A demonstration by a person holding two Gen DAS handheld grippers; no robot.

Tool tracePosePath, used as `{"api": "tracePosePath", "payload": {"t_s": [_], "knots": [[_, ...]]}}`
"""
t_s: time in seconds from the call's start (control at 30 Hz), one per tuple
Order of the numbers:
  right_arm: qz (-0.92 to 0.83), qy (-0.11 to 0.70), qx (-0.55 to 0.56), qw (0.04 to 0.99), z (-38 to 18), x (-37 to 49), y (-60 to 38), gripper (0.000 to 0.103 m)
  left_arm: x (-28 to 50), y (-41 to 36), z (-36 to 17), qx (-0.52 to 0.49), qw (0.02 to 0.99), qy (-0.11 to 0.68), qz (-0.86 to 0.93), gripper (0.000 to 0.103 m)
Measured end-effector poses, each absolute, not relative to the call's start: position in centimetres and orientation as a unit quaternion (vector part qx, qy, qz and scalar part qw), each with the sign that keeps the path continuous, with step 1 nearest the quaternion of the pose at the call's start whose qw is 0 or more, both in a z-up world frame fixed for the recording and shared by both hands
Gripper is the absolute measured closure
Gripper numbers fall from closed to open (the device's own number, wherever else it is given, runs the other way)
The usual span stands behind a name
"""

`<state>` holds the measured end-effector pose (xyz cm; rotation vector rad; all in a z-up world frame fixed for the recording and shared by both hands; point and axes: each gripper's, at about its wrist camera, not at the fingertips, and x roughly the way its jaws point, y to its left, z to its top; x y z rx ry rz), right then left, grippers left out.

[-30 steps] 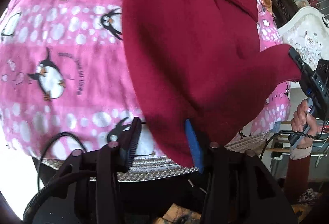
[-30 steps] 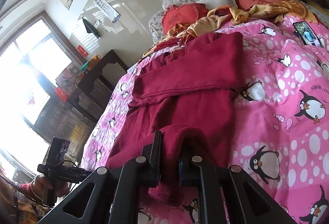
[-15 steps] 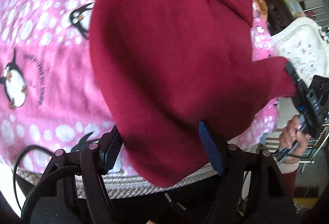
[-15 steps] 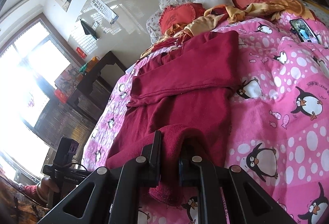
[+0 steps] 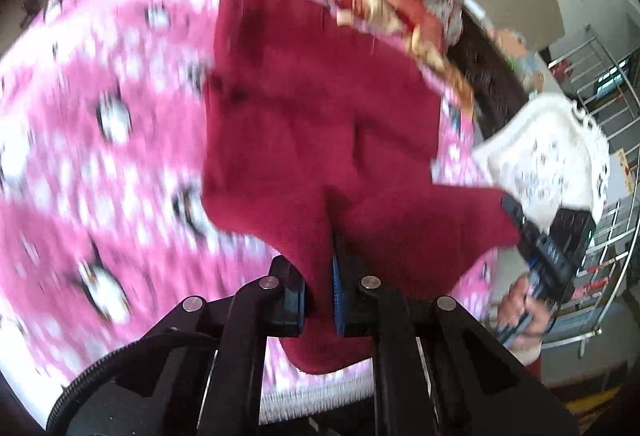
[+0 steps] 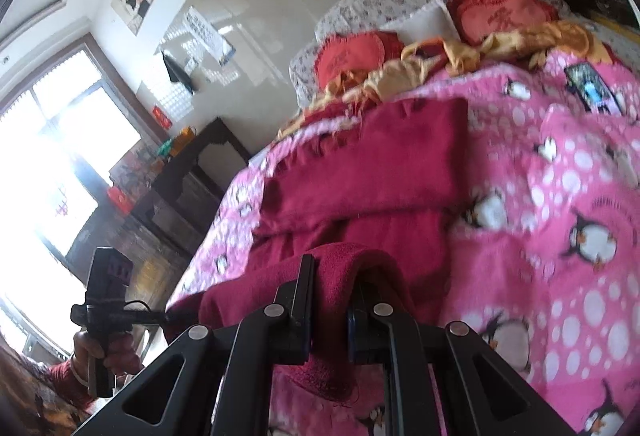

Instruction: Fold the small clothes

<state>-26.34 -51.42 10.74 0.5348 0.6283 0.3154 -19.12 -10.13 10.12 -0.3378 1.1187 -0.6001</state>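
Note:
A dark red garment (image 5: pixel 320 116) lies spread on the pink penguin blanket (image 5: pixel 100 116), its far part folded over. My left gripper (image 5: pixel 318 296) is shut on the garment's near hem, which bunches between the pads and hangs below them. My right gripper (image 6: pixel 328 320) is shut on another near corner of the red garment (image 6: pixel 360 176), lifted off the blanket (image 6: pixel 560 236). Each gripper shows in the other's view: the right one (image 5: pixel 536 248) at the right edge, the left one (image 6: pixel 106 300) at the lower left, each held by a hand.
Red heart cushions (image 6: pixel 500 12) and an orange cloth (image 6: pixel 440 60) lie at the head of the bed. A phone (image 6: pixel 592 88) rests on the blanket at the far right. A dark cabinet (image 6: pixel 188 188) stands beside the bed, a white padded chair (image 5: pixel 548 164) and metal rails beyond.
My left gripper's jaws, open around the hem before, have shut on it and lifted it, and the view has tilted up. The right gripper has kept its grip, rising slightly.

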Motion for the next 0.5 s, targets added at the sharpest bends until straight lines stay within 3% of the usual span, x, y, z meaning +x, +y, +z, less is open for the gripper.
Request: {"api": "tracePosePath", "payload": {"t_s": [0.2, 0.5], "knots": [[0.122, 0.278, 0.248, 0.92, 12.7, -23.0, -52.0, 0.092, -14.4, -11.4, 13.0, -0.145, 0.825, 0.467, -0.283, 0.095], [0.092, 0.289, 0.238, 0.923, 13.4, -15.5, -53.6, 0.092, -5.9, -14.1, 11.4, -0.153, 0.826, 0.479, -0.254, 0.095]]}}
